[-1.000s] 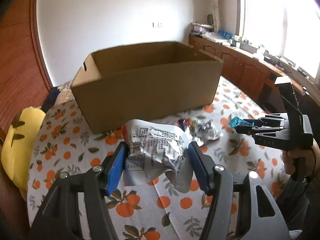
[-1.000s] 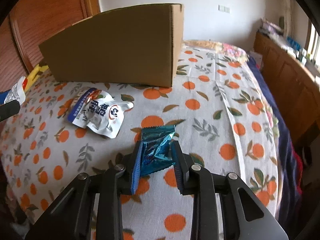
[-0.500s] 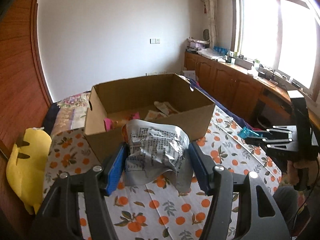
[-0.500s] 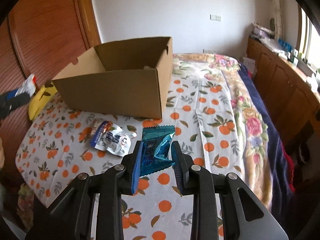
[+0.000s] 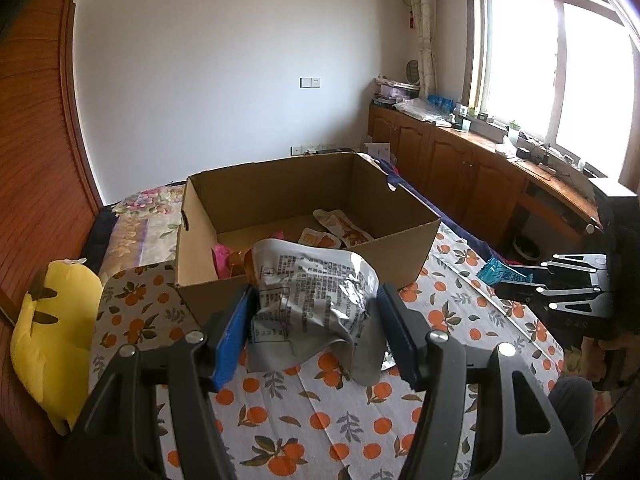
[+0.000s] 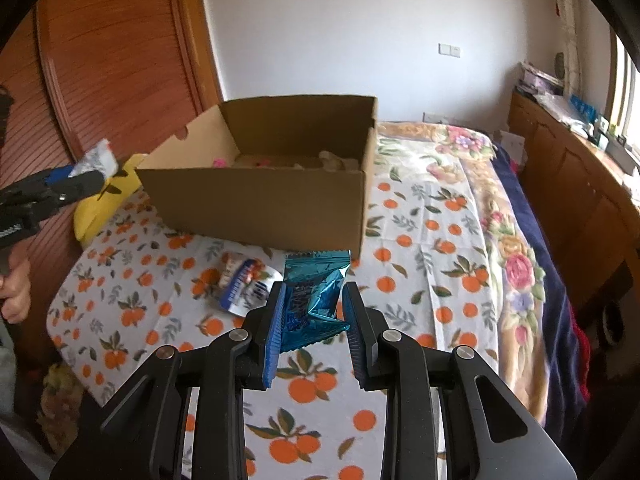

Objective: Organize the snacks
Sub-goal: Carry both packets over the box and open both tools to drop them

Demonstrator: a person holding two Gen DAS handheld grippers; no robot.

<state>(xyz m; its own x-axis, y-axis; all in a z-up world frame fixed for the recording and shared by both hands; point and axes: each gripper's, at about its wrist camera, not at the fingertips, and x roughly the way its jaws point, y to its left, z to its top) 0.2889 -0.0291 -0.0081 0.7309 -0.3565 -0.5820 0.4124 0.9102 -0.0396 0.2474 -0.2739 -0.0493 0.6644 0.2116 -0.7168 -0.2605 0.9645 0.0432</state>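
The left gripper point(image 5: 314, 320) is clamping a crumpled silver snack packet point(image 5: 316, 300) between half-spread jaws, above the orange-print cloth point(image 5: 320, 420). The right gripper point(image 6: 314, 318) is pinching a blue foil packet point(image 6: 314, 296) with narrow jaws. The open cardboard box point(image 5: 304, 216) is sitting at 12 o'clock, containing several snacks. A white-blue packet point(image 6: 244, 288) is lying at 10 o'clock of the right gripper.

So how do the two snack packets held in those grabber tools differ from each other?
The silver packet is large, crumpled and covered in small print; the blue packet is small, shiny and teal. The left gripper stands wide around the silver packet; the right gripper pinches the blue packet narrowly. Both hang lifted above the bedspread, near the cardboard box.
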